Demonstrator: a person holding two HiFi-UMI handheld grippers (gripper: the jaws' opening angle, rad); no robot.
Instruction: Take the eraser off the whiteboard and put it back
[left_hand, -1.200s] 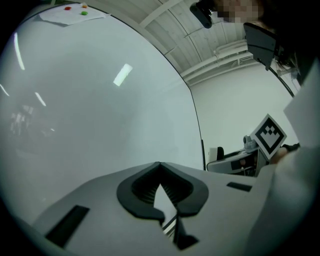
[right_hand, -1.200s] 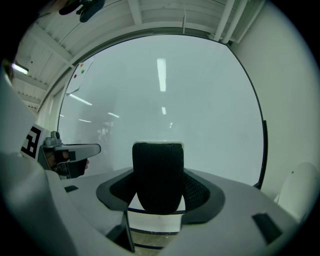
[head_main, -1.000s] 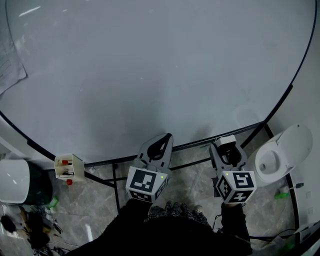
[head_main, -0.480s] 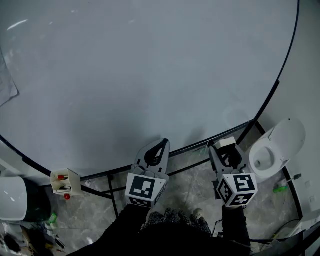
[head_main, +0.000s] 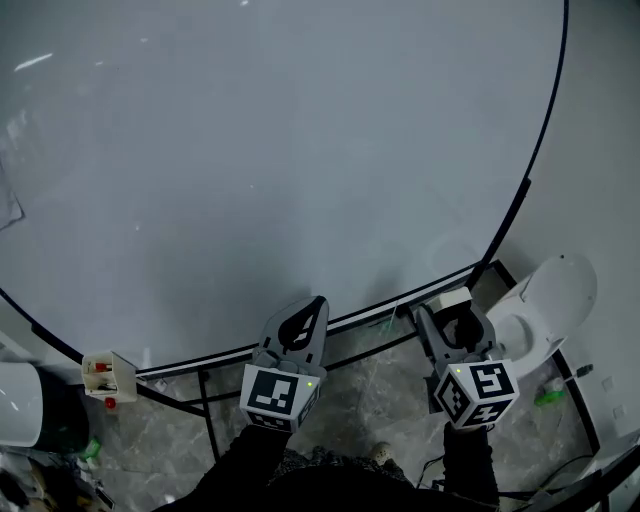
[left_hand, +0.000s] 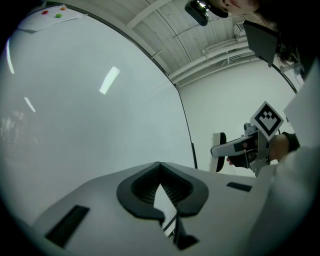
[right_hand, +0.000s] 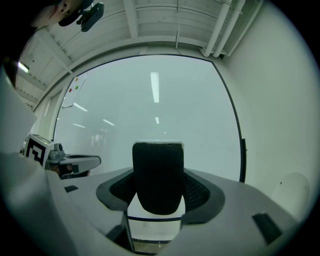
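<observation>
Right gripper is clamped on the eraser and aimed at the whiteboard, probably to stick it back. Left gripper is pinched closed on nothing, just idle.

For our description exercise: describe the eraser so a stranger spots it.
Start at the big whiteboard, then drop to its lower right corner. There the right gripper clamps the eraser, a white block with a black textured face; the left gripper holds nothing.

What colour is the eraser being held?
The eraser has a black pad on a white body; the right gripper view shows it best.
</observation>
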